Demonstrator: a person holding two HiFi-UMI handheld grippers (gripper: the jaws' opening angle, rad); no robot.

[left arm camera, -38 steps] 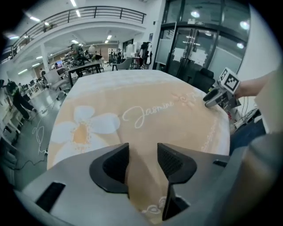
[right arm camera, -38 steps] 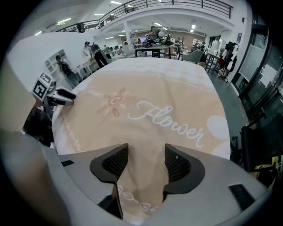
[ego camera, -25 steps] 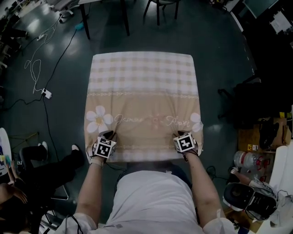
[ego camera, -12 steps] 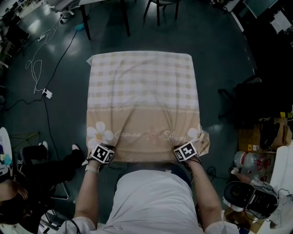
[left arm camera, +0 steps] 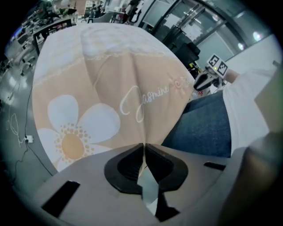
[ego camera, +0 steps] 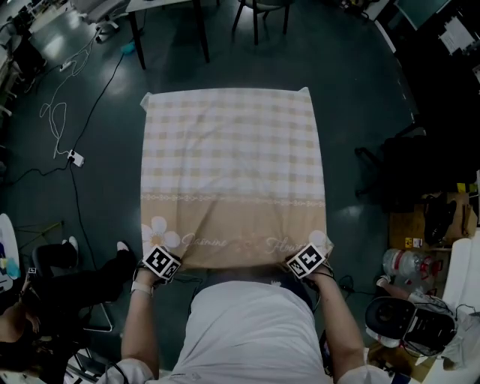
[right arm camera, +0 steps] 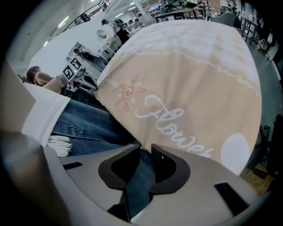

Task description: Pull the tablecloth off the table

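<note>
From the head view, the tablecloth lies spread over the table, which it hides completely. Its checked half is at the far side and its tan flowered band hangs off the near edge toward us. The left gripper and the right gripper each sit at a near corner of the hem, well apart, so the pull should run evenly across the whole width instead of dragging one side askew. The far corners look slightly lifted, and the side edges hang free. The dark floor around the table is open on both sides, though chair legs stand beyond the far edge and a seated person is near our left elbow, so we judge the clearest way out is straight back toward our body. In the left gripper view, the jaws are pressed together on a fold of the hem just below the daisy print, and the cloth runs taut from them. In the right gripper view, the jaws have just been closing and stand narrowly apart, with the hem under the word "Flower" pinched at their tips and our jeans just behind, leaving little room before the cloth meets our legs.
</note>
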